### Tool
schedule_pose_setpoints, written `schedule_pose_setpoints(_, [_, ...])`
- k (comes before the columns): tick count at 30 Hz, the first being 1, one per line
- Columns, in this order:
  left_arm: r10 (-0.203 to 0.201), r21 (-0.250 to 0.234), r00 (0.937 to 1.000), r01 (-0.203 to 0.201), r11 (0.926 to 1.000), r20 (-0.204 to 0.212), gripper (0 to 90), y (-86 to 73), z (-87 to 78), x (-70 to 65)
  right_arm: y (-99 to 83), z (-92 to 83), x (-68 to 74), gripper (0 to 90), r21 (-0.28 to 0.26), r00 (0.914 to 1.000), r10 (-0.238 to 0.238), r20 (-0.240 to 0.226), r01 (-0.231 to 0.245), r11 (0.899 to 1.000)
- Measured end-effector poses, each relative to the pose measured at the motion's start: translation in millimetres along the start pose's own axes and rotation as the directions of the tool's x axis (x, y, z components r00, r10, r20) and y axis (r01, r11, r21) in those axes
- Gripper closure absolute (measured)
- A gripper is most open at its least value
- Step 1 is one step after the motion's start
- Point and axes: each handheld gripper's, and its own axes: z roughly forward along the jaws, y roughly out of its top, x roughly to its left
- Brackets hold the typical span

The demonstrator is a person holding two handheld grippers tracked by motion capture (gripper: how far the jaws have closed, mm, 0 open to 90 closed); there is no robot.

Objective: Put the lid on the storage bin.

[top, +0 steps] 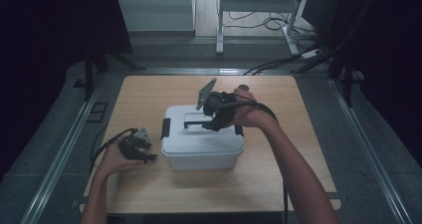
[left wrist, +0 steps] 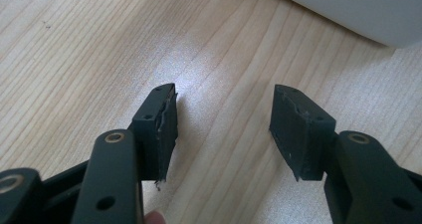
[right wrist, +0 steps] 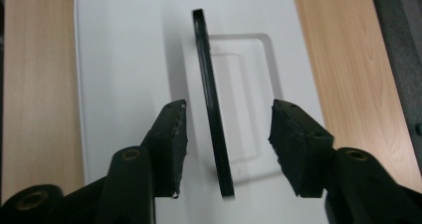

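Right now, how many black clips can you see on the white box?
2: one clip on the box's left end, one clip on its right end beside the hand; others may be hidden.

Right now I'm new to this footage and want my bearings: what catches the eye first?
A white lidded box sits mid-table on the pale wooden table, its black handle standing upright. The right gripper hovers over the lid, jaws open either side of that handle without touching. The left gripper rests open beside the box's left end.
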Motion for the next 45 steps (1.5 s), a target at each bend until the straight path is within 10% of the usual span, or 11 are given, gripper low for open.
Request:
schedule_pose_setpoints(12, [-0.001,0.003,1.0000,0.001,1.0000,-0.002,43.4,-0.1,-0.1,-0.3,-73.7,-33.2,-4.4,44.6,-0.200,0.9814,0.187,0.042,-0.175,0.964])
schedule_pose_setpoints(28, [-0.002,0.005,1.0000,0.002,1.0000,-0.002,42.8,-0.1,0.3,-0.2,-175.2,-28.3,2.4,45.2,-0.307,0.9220,0.381,0.068,-0.344,0.887])
schedule_pose_setpoints(45, [-0.002,-0.009,0.9999,0.002,1.0000,0.013,42.7,0.4,2.2,0.3,-201.3,-17.4,4.5,44.9,-0.333,0.8940,0.438,0.097,-0.385,0.861])
